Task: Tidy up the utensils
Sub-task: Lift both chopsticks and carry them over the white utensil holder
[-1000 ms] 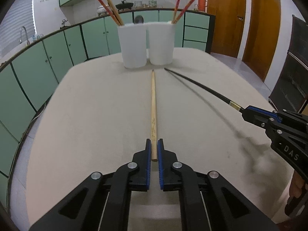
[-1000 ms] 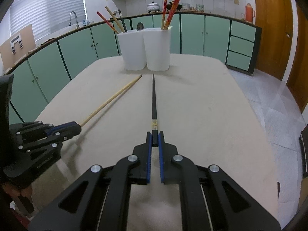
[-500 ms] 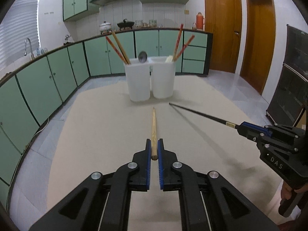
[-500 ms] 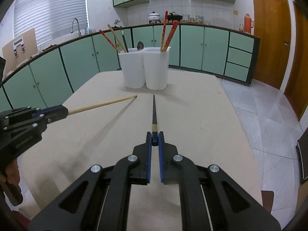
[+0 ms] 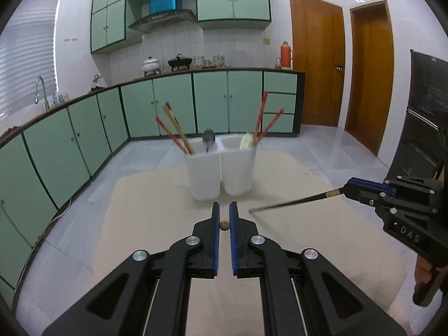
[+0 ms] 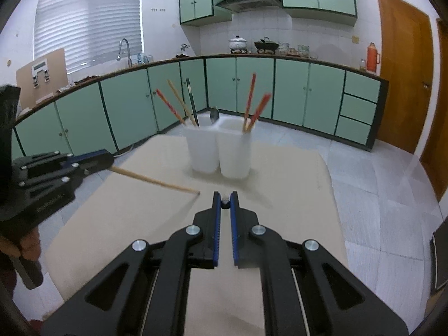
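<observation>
Seen end-on in the left wrist view, the wooden chopstick (image 5: 224, 225) shows only its butt; the black chopstick (image 6: 224, 203) likewise in the right. Opaque cups (image 5: 221, 172) hide their utensils' lower ends, and motion blurs the wooden shaft (image 6: 156, 180)

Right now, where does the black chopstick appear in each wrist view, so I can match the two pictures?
Left wrist view: the black chopstick crosses the right side, held by the right tool, tip pointing left.
Right wrist view: only the black chopstick's butt end shows, pinched at bottom centre, pointing straight away.
Shared landmark: the pair of white utensil holders on the table.
</observation>
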